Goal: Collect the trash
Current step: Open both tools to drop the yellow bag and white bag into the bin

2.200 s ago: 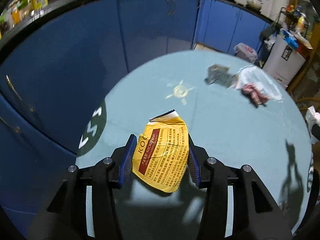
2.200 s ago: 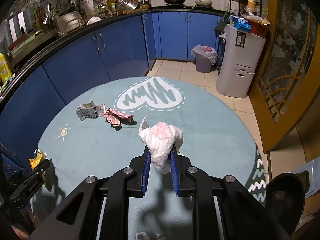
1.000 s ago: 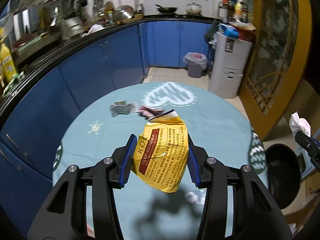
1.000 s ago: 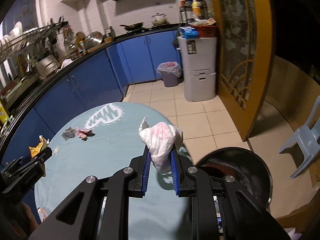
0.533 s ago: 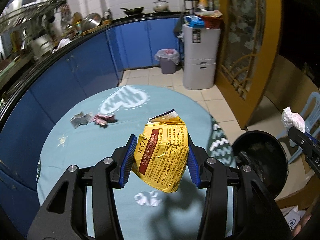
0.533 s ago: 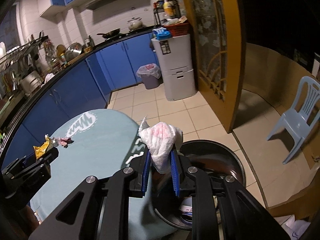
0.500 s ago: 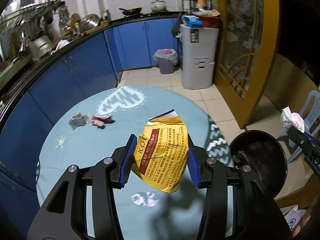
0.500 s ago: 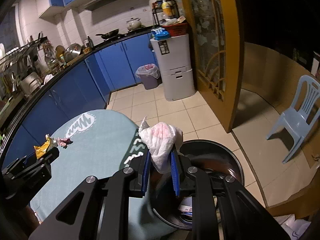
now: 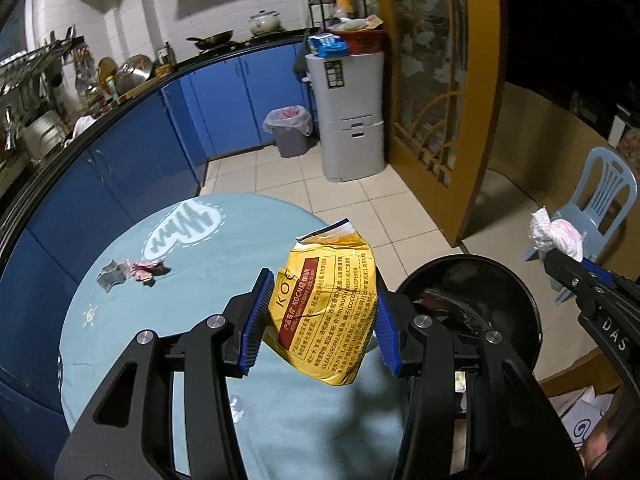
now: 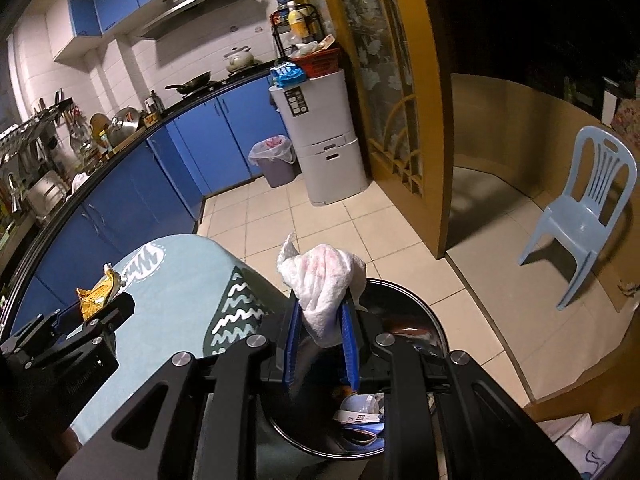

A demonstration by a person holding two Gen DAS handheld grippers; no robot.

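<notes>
My left gripper [image 9: 320, 320] is shut on a crumpled yellow snack wrapper [image 9: 326, 308], held over the round table's right side next to the black bin [image 9: 472, 320]. In the right wrist view my right gripper [image 10: 320, 344] is shut on a white crumpled tissue [image 10: 324, 280] with pink stains, hanging over the black bin [image 10: 404, 320], which holds some trash inside. The same tissue [image 9: 556, 234] shows at the right of the left wrist view. The wrapper [image 10: 98, 290] also appears at the left of the right wrist view. Two scraps of paper trash [image 9: 132, 272] lie on the far left of the table.
The round table has a light blue cloth [image 9: 168, 320]. A small white scrap [image 9: 236, 408] lies near its front. Blue kitchen cabinets [image 9: 140, 160] curve behind. A lined grey waste bin [image 9: 290, 130], a grey cabinet [image 9: 352, 116] and a pale blue plastic chair [image 10: 580, 208] stand on the tiled floor.
Both grippers have swung right, away from the table's middle toward the black bin. The right gripper with the tissue now hangs over the bin's opening. Both grips are unchanged.
</notes>
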